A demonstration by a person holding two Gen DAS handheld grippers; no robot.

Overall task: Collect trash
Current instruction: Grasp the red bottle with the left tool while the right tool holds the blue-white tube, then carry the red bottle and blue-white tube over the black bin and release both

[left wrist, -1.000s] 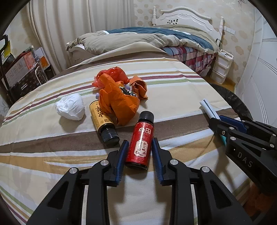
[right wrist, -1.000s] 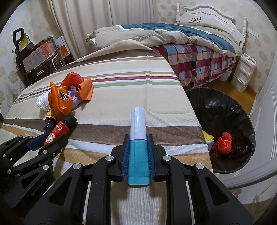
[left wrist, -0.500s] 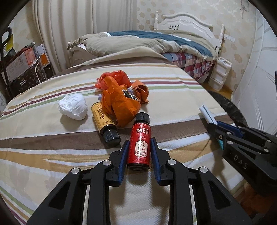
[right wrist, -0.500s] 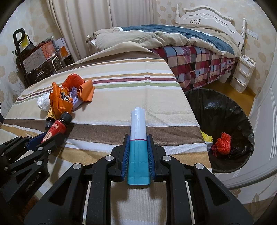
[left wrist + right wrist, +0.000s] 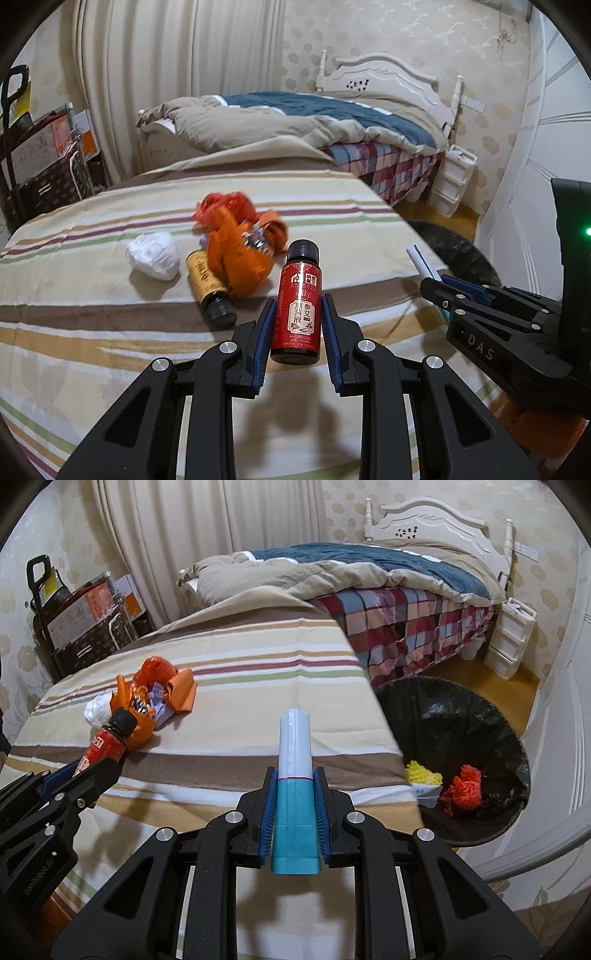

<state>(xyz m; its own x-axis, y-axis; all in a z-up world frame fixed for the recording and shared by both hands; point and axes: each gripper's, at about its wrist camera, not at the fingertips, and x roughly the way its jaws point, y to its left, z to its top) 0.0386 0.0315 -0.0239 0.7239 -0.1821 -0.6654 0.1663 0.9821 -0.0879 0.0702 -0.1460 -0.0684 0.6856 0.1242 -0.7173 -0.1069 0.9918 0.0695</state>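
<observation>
My left gripper [image 5: 295, 317] is shut on a small red bottle [image 5: 298, 306] with a black cap and holds it above the striped table cover [image 5: 92, 350]. The bottle also shows in the right wrist view [image 5: 107, 742]. My right gripper [image 5: 295, 797] is shut on a teal and white tube [image 5: 295, 775] above the table's right part. A black-lined trash bin [image 5: 454, 716] stands right of the table, holding yellow and red scraps. On the table lie an orange wrapper pile [image 5: 240, 240], a yellow bottle [image 5: 208, 288] and a white crumpled wad [image 5: 153, 254].
A bed with rumpled blankets [image 5: 295, 122] stands behind the table. Boxes and a cart [image 5: 37, 158] stand at the far left. A white drawer unit [image 5: 452, 181] sits by the bed. A white door [image 5: 546, 147] is on the right.
My left gripper closed on the red bottle and lifted it off the table. The right gripper still holds the tube, nearly unmoved.
</observation>
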